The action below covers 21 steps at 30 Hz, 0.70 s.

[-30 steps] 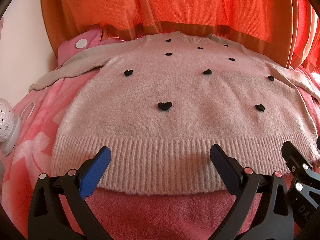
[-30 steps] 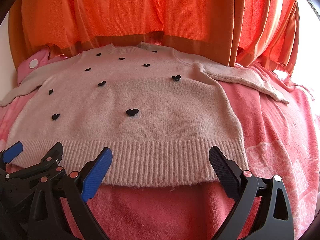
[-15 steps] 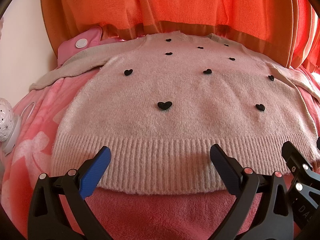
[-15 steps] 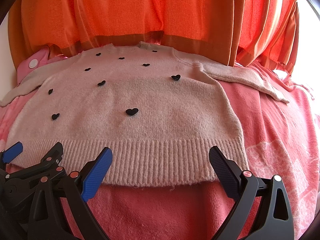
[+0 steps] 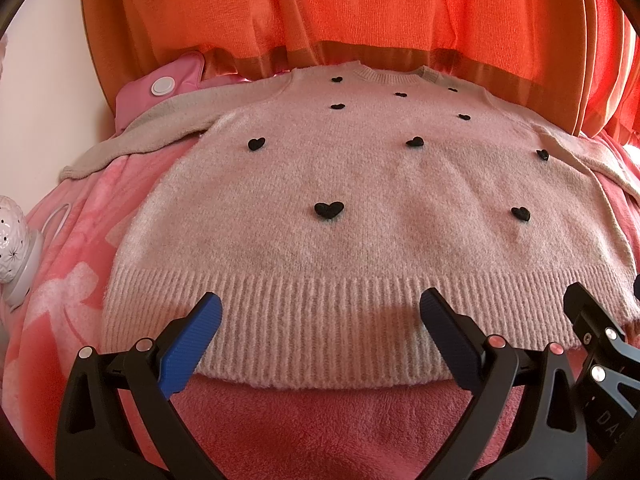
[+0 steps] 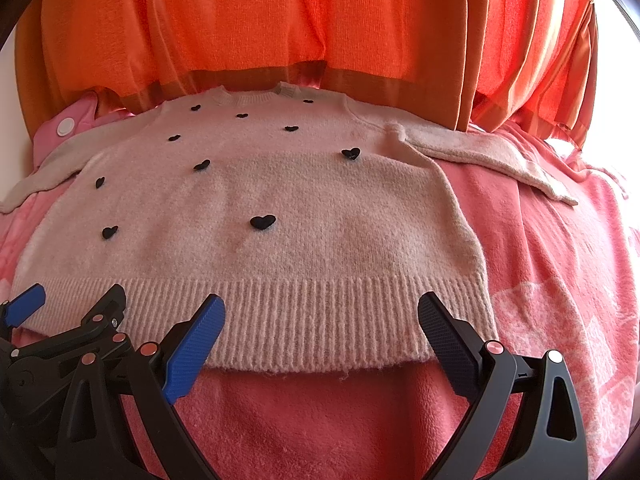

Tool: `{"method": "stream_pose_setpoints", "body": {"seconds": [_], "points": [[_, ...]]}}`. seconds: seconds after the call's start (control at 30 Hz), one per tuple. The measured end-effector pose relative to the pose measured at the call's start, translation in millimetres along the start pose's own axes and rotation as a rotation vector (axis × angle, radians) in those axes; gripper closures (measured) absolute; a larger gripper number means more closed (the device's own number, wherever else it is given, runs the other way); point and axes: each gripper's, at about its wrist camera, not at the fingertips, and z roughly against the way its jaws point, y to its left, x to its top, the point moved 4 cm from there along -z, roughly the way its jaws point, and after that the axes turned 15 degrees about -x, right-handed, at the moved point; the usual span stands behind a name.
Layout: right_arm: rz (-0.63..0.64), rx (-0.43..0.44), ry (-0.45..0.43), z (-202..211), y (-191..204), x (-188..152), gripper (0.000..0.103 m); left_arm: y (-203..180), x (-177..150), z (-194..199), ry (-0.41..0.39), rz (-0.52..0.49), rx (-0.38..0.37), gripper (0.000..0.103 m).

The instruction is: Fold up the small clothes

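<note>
A small pale pink knitted sweater [image 5: 360, 184] [image 6: 304, 200] with black hearts lies flat, front up, on a pink blanket [image 5: 320, 420] [image 6: 560, 280]. Both sleeves stretch out sideways. Its ribbed hem [image 5: 320, 312] [image 6: 320, 312] faces me. My left gripper [image 5: 320, 320] is open, its fingertips just over the hem's middle-left, holding nothing. My right gripper [image 6: 320, 320] is open too, over the hem's right part, empty. Each gripper shows at the edge of the other's view.
Orange curtains [image 5: 360, 12] [image 6: 320, 20] hang behind the sweater's collar. A pink pouch with a white button [image 5: 164, 86] [image 6: 66, 126] lies under the left sleeve. A white ceramic lamp [image 5: 12, 236] with a cable stands at the far left. Bright light comes from the right.
</note>
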Motion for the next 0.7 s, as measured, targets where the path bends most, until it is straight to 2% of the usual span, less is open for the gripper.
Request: {"method": "stream_pose_setpoints", "body": {"seconds": [0.3, 0.37, 0.43, 0.53, 0.63, 0.7], "points": [[0.002, 0.011, 0.006, 0, -3, -2, 0.007, 0, -1, 1, 0.004, 0.004, -0.005, 0.006], [-0.012, 0.062, 0.030, 0, -9, 0, 0.007, 2, -1, 2, 0.014, 0.017, -0.022, 0.005], [-0.055, 0.128, 0.061, 2, -22, 9, 0.008, 2, 1, 3, 0.044, 0.041, -0.076, 0.005], [-0.187, 0.196, 0.076, -2, -70, 37, 0.008, 4, 13, 12, 0.058, 0.058, -0.136, 0.005], [-0.318, 0.200, 0.108, -34, -135, 66, 0.007, 6, 35, 15, 0.044, 0.057, -0.114, 0.005], [-0.429, 0.159, 0.162, -79, -190, 77, 0.006, 2, 55, 8, 0.058, 0.047, -0.089, 0.005]]}}
